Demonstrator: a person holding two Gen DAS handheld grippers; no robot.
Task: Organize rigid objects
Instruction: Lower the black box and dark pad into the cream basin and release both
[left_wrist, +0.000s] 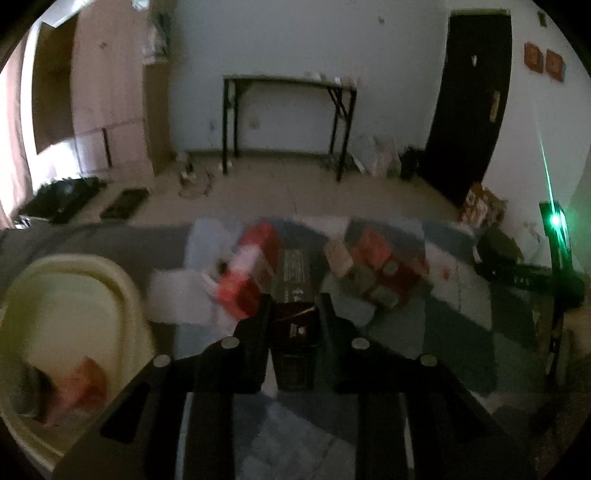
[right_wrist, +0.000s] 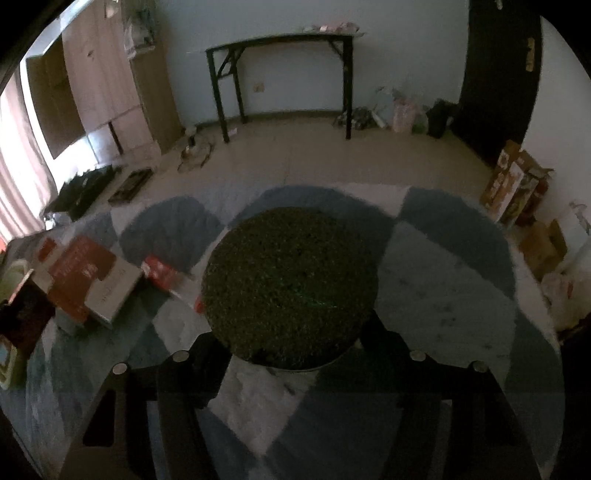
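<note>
From the left wrist, the left tool (left_wrist: 293, 306) is clamped narrow on a dark box (left_wrist: 294, 332) held between its fingers above the checked rug (left_wrist: 424, 325), with a cream tub (left_wrist: 74, 295) at the left.

From the right wrist, the right tool (right_wrist: 291, 332) grips a round green-topped object (right_wrist: 290, 284) between its fingers, over the same rug (right_wrist: 443, 280); red and grey boxes (right_wrist: 92, 280) lie well apart at the left.

You will find nothing here you can read. The dark flat box (left_wrist: 293, 284) carries pale lines of print, and the red-and-grey box (right_wrist: 92, 280) on the patterned rug (right_wrist: 443, 280) carries lettering, but both are too blurred.
</note>
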